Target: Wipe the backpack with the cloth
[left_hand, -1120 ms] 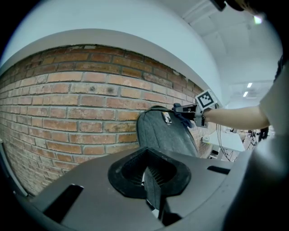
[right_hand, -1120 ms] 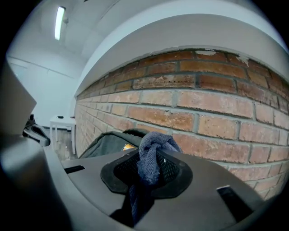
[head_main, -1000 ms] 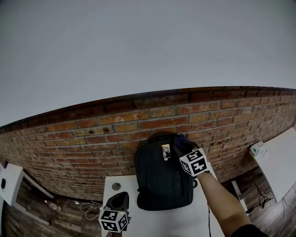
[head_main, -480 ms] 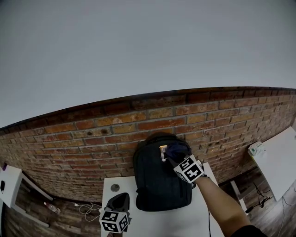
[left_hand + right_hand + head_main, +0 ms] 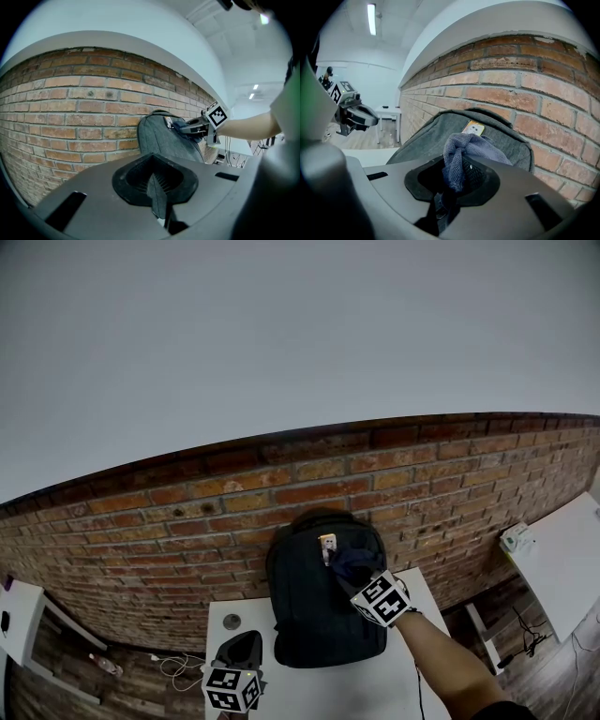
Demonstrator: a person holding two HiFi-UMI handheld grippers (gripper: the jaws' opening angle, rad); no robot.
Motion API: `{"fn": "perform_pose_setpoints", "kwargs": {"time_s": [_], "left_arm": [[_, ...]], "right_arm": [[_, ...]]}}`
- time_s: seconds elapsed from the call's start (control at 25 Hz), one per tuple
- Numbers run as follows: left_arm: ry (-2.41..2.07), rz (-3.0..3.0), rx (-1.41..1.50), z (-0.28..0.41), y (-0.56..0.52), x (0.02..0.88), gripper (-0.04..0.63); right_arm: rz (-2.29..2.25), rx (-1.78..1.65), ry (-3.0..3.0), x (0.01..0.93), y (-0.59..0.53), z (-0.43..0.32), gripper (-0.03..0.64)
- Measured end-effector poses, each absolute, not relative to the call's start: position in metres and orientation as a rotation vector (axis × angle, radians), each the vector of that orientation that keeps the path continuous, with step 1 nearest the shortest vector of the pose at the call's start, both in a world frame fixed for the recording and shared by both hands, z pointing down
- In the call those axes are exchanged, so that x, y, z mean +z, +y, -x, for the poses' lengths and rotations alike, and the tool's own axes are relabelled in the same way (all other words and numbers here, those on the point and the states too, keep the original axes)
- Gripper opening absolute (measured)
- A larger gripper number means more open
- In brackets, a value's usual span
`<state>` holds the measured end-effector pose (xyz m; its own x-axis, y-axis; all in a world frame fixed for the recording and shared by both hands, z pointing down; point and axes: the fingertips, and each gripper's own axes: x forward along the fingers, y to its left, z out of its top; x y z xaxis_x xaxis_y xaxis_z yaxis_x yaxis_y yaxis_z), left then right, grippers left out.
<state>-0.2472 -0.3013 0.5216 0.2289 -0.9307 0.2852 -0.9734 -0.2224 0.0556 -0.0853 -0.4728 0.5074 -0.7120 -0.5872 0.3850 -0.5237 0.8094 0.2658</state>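
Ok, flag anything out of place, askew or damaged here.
Nothing stands out. The backpack stands upright against the brick wall, undamaged as far as shows, and the right gripper holds the cloth against its upper front.

You are looking through strong fisheye lenses: the brick wall bows into an arc in the head view, and both gripper views fall off to black at the corners. The light is soft and even, with a ceiling strip lamp glowing bright in the right gripper view, while the backpack reads dark with little detail
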Motion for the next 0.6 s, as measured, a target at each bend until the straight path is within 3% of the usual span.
{"fn": "perform_pose_setpoints", "kwargs": {"time_s": [0.6], "left_arm": [[-1.796,-2.344,0.323,0.226,-0.312,0.512,-0.009]], "right_arm": [[-0.75,-0.076,-2.56,0.572,-0.404,0.067,0.066]]}}
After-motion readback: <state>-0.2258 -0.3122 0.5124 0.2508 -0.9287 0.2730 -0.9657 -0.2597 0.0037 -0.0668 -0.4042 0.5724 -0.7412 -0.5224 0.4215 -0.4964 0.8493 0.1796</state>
